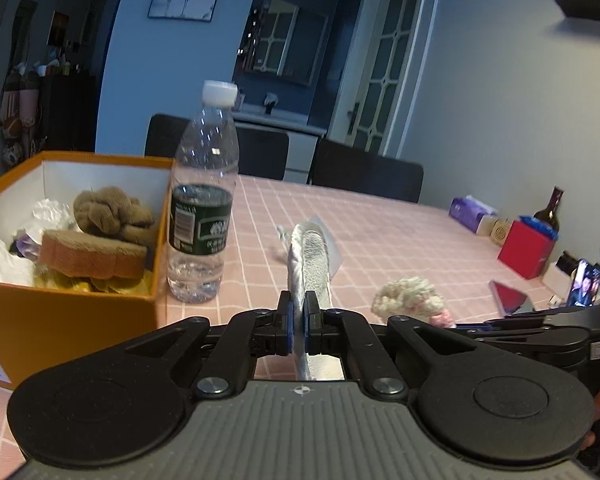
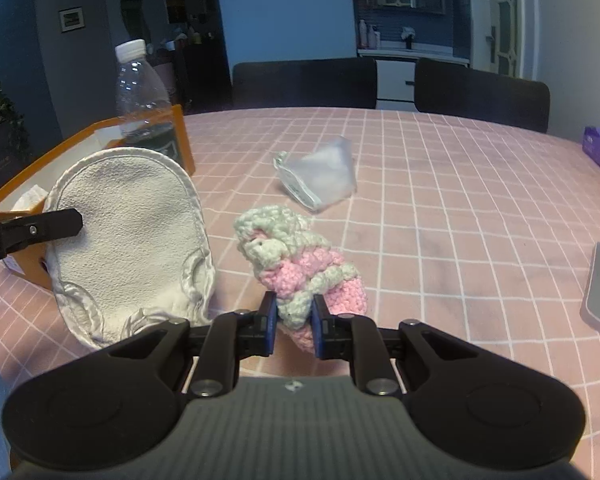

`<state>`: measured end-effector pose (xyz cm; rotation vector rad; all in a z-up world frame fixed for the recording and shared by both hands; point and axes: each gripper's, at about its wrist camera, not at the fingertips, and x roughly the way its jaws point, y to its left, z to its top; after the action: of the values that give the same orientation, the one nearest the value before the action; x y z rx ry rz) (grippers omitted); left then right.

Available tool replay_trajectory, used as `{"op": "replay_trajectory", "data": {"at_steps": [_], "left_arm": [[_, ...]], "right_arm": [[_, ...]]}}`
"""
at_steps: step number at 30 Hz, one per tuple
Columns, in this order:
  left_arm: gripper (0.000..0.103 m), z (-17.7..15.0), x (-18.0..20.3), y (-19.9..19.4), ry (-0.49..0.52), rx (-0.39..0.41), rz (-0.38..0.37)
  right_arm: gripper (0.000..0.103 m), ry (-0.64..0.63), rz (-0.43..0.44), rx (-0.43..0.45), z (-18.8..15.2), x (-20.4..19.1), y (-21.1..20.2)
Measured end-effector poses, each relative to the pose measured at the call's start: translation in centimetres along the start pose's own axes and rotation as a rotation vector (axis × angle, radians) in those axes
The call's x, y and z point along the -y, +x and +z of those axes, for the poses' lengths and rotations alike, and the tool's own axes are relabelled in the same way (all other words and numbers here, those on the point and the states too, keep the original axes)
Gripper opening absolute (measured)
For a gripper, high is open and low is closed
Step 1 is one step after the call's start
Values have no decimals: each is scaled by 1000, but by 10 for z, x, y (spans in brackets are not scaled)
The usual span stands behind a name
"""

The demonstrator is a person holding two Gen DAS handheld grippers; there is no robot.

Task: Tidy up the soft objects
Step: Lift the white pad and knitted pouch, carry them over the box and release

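My left gripper (image 1: 299, 320) is shut on a white padded mitt (image 1: 310, 264), seen edge-on here. In the right wrist view the mitt (image 2: 132, 240) hangs as a flat oval in front of the orange box (image 2: 100, 128), with one left finger (image 2: 40, 226) across it. My right gripper (image 2: 295, 320) is shut on a pink and white crochet piece (image 2: 296, 264), whose far end droops toward the pink checked tablecloth (image 2: 440, 220). The crochet piece (image 1: 408, 294) also shows at the right of the left wrist view. The orange box (image 1: 60, 320) holds a brown plush toy (image 1: 108, 212), a tan plush slice and crumpled wrappers.
A water bottle (image 1: 202, 200) stands against the box's right side. A clear plastic pouch (image 2: 320, 176) lies mid-table. At the right are a purple tissue pack (image 1: 470, 212), a red box (image 1: 526, 248), a dark bottle (image 1: 550, 208) and a phone (image 1: 510, 296). Dark chairs (image 2: 480, 96) line the far edge.
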<state>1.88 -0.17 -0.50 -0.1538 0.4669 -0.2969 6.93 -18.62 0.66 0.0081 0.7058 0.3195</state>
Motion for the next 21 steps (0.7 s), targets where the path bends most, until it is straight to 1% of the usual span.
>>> {"op": "replay_trajectory", "data": {"at_steps": [4,9,13,16,19,21], "left_arm": [[4,2,-6,-21,-7,47,-13],[4,8,-15,-47,-20,117,-26],[5,20,-30,-71,-28,188,-13],[5,33,-45,-91,-22,266,30],[4,48,-58,-106,-1,345,111],[5,58,-68,-113,9,384,165]], "right_arm": [[16,-43,35,26,9,-14,-8],[16,-96,101,55,23,-39,-15],[16,-143,165,92,40,-61,-19],[16,-178,210,130,55,-77,-22],[16,-197,258,158,72,-92,-20],[16,-207,295,168,84,-104,-17]]}}
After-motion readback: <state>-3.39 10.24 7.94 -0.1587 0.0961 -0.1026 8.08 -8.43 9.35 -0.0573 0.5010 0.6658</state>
